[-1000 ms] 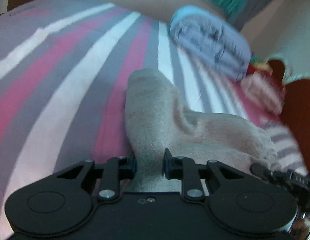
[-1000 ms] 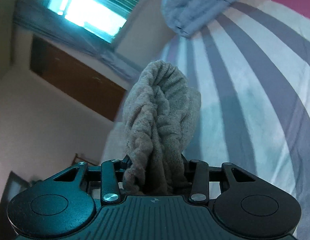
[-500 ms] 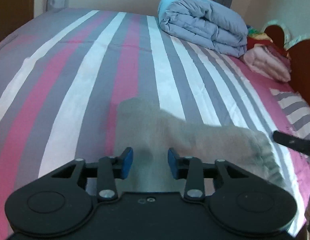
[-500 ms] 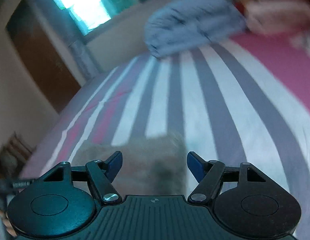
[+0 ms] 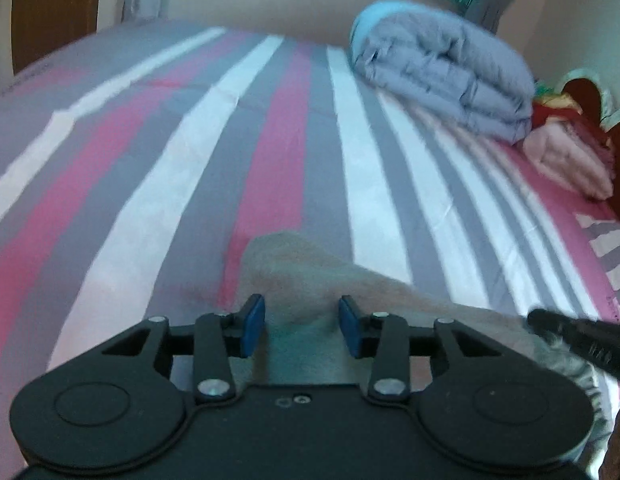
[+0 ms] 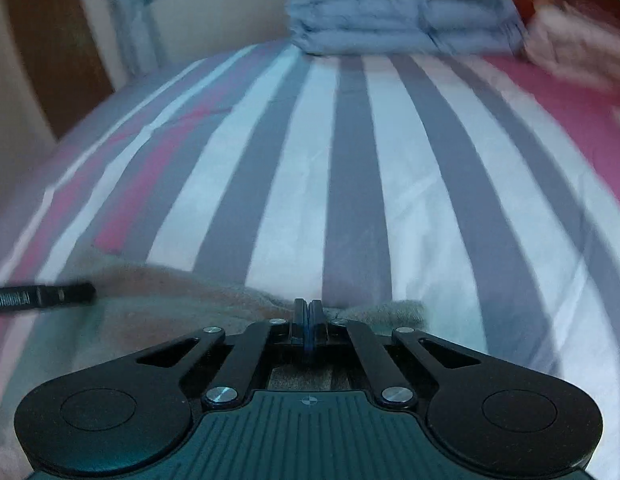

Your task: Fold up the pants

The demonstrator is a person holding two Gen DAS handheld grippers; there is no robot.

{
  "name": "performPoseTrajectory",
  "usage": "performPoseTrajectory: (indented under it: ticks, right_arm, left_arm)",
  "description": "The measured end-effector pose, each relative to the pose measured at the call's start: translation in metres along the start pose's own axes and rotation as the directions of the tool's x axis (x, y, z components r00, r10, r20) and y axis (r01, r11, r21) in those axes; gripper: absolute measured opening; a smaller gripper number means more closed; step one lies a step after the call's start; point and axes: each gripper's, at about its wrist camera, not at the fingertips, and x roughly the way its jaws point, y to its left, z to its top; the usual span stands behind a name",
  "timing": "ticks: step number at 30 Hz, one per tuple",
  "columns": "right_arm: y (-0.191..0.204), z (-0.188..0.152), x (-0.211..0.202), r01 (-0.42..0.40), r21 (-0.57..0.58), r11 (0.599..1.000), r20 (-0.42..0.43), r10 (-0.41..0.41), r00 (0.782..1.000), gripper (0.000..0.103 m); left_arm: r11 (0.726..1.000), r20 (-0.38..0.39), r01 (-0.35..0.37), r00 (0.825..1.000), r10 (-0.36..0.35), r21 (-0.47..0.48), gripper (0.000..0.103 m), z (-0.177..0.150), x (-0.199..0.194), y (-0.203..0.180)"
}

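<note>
The beige fleece pants (image 5: 310, 272) lie flat on the striped bed sheet (image 5: 189, 140), close under both grippers. My left gripper (image 5: 301, 330) is open, its blue pads apart just above the cloth and holding nothing. In the right wrist view the pants (image 6: 181, 304) spread to the left under my right gripper (image 6: 308, 316), whose pads are pressed together with no cloth between them. A black finger of the other gripper shows at the right edge of the left wrist view (image 5: 582, 340) and at the left edge of the right wrist view (image 6: 41, 298).
A folded grey-blue quilt (image 5: 442, 68) lies at the far end of the bed, also seen in the right wrist view (image 6: 402, 8). Pink folded cloth (image 5: 570, 160) sits beside it on the right. A brown wooden door (image 6: 49, 40) stands at the left.
Both grippers let go of the pants, which now lie on the sheet. The left gripper stays open; the right gripper opened and has since shut empty.
</note>
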Motion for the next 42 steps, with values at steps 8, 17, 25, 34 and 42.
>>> performPoseTrajectory:
  ticks: [8, 17, 25, 34, 42]
  right_arm:
    - [0.003, -0.015, 0.011, 0.021, -0.005, 1.0, -0.022, -0.021, 1.0, 0.0]
    - [0.019, -0.071, -0.091, -0.013, -0.072, 0.997, 0.105, 0.021, 0.994, 0.093]
    - [0.006, -0.108, -0.171, -0.031, 0.054, 0.998, 0.168, 0.021, 0.986, 0.092]
    - [0.016, -0.156, -0.331, -0.145, 0.159, 0.977, 0.358, 0.08, 0.93, 0.103]
    - [0.038, -0.208, -0.395, -0.131, 0.138, 0.982, 0.41, 0.064, 0.91, 0.103]
  left_arm:
    - [0.988, -0.077, -0.09, 0.994, 0.081, -0.128, 0.042, 0.002, 0.008, 0.017]
    - [0.995, -0.105, -0.096, 0.99, 0.098, 0.025, 0.05, -0.088, -0.078, 0.007]
    - [0.996, 0.026, -0.089, 0.996, 0.09, -0.006, 0.077, -0.106, -0.194, -0.017]
    - [0.976, 0.217, -0.164, 0.967, 0.131, 0.144, 0.097, -0.16, -0.313, -0.095]
    - [0.961, 0.235, -0.212, 0.957, 0.168, 0.175, 0.097, -0.206, -0.345, -0.118]
